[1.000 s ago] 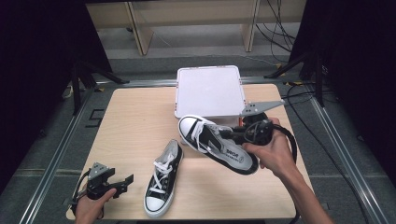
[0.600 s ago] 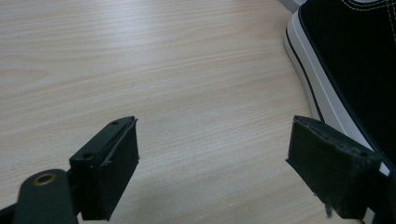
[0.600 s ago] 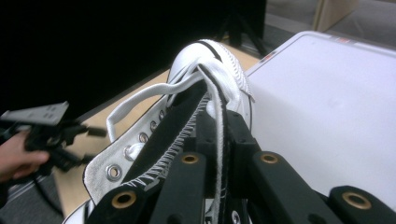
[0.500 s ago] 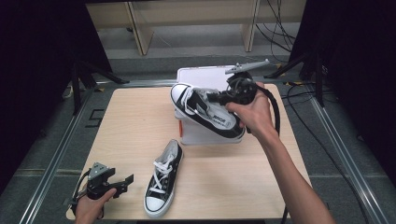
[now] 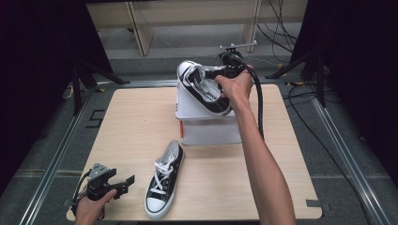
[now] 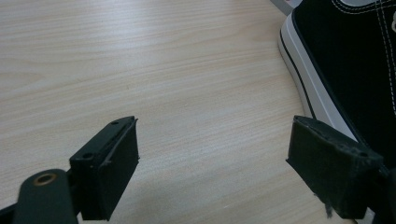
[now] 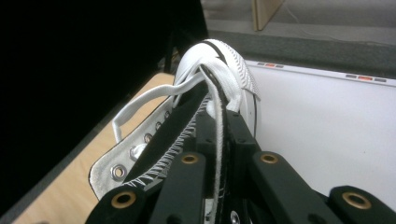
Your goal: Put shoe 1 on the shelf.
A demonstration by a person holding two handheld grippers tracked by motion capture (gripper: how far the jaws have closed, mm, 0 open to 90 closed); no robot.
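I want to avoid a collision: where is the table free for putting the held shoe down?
Free: the wood left of the white box, and the strip right of it toward the table edge. Crowded: the near-left corner, where the second shoe lies beside the left gripper.

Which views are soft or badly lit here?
High view: even light on the table, surroundings nearly black, slightly soft overall. Left gripper view: wood grain sharp, the near jaws and the sneaker on the table a little soft. Right gripper view: left half black, the white box bright and featureless, the held sneaker soft up close.
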